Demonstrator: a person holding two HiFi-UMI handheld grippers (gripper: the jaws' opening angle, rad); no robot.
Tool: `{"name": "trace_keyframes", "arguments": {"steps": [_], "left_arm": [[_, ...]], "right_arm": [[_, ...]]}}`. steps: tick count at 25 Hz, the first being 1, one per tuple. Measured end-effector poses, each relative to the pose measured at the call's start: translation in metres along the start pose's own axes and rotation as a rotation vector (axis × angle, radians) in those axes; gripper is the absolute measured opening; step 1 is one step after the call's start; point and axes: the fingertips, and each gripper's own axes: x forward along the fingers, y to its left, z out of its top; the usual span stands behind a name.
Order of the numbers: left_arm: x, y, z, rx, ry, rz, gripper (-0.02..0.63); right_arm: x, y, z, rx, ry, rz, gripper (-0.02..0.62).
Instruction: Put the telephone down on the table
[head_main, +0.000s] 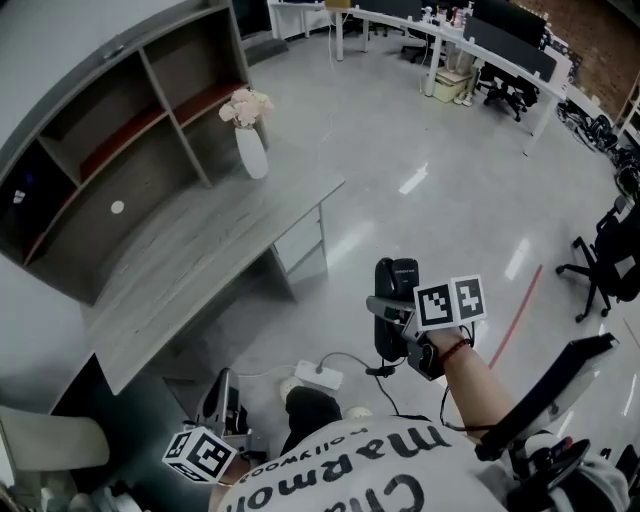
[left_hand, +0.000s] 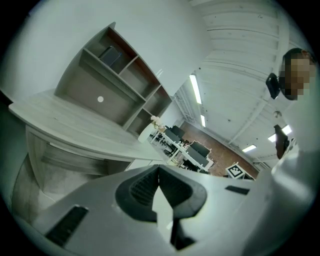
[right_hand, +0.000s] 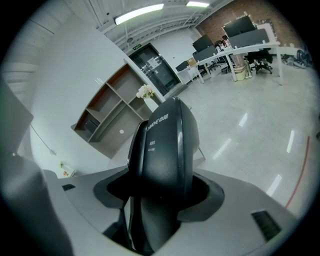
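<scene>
The black telephone hangs above the floor, to the right of the grey table, with my right gripper shut on it. In the right gripper view the telephone stands upright between the jaws of the right gripper and fills the middle. A dark cord trails from it toward the floor. My left gripper is low by the person's body, below the table's near end. The left gripper view shows the left gripper with its pads together and nothing between them, and the table beyond.
A shelf unit rises along the table's back. A white vase with flowers stands at the table's far end. A white power strip lies on the floor. An office chair and long desks stand further off.
</scene>
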Motion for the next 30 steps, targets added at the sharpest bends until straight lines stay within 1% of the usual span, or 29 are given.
{"name": "trace_keyframes", "arguments": {"steps": [4, 11, 20, 24, 30], "left_arm": [[0.027, 0.02, 0.026, 0.008, 0.023, -0.034, 0.009], [0.064, 0.047, 0.071, 0.021, 0.043, -0.096, 0.009], [0.097, 0.096, 0.135, 0.037, 0.052, -0.139, 0.009], [0.098, 0.112, 0.145, 0.043, 0.061, -0.134, 0.009], [0.098, 0.12, 0.153, 0.047, 0.067, -0.134, 0.009]], "right_arm": [[0.021, 0.007, 0.012, 0.024, -0.014, -0.031, 0.281], [0.054, 0.027, 0.037, 0.064, -0.052, -0.056, 0.281], [0.098, 0.064, 0.074, 0.085, -0.113, -0.088, 0.281], [0.108, 0.074, 0.083, 0.087, -0.134, -0.095, 0.281], [0.112, 0.082, 0.084, 0.099, -0.144, -0.098, 0.281]]}}
